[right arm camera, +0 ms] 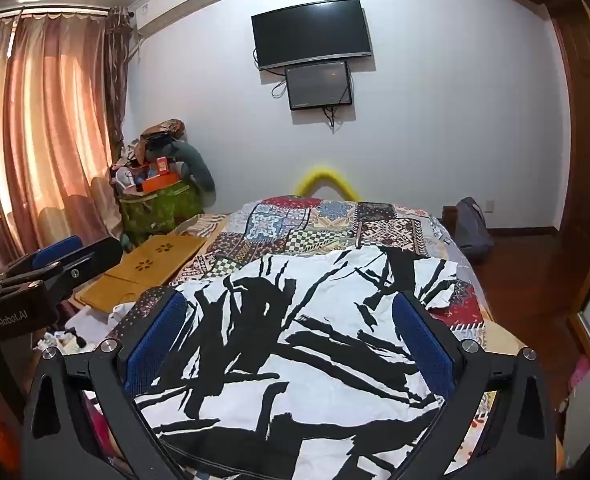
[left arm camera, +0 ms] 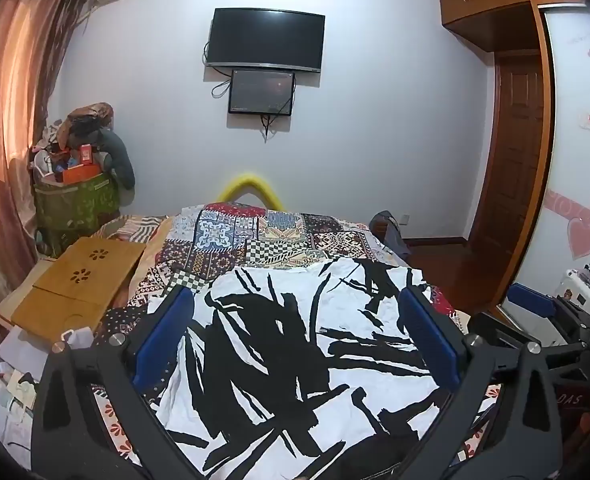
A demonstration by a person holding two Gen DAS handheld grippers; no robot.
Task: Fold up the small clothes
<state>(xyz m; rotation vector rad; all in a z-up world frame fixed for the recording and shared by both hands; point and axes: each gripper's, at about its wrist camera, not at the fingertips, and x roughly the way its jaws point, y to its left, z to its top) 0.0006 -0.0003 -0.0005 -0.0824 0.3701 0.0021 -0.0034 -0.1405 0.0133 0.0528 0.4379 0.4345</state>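
A white garment with black brush-stroke print [left arm camera: 295,352] lies spread flat on the patchwork bedspread [left arm camera: 255,236]; it also shows in the right wrist view [right arm camera: 295,344]. My left gripper [left arm camera: 295,320] is open above the garment, its blue pads [left arm camera: 163,336] wide apart and holding nothing. My right gripper [right arm camera: 289,320] is open above the same garment, blue pads [right arm camera: 423,344] wide apart and empty. The right gripper also shows at the right edge of the left wrist view [left arm camera: 535,312]. The left gripper shows at the left edge of the right wrist view [right arm camera: 55,260].
A bamboo lap tray [left arm camera: 79,284] lies on the bed's left side, with papers and clutter [left arm camera: 11,384] below it. A green bag piled with things [left arm camera: 75,196] stands by the curtains. Two screens [left arm camera: 265,40] hang on the far wall. A wooden door [left arm camera: 511,160] is at right.
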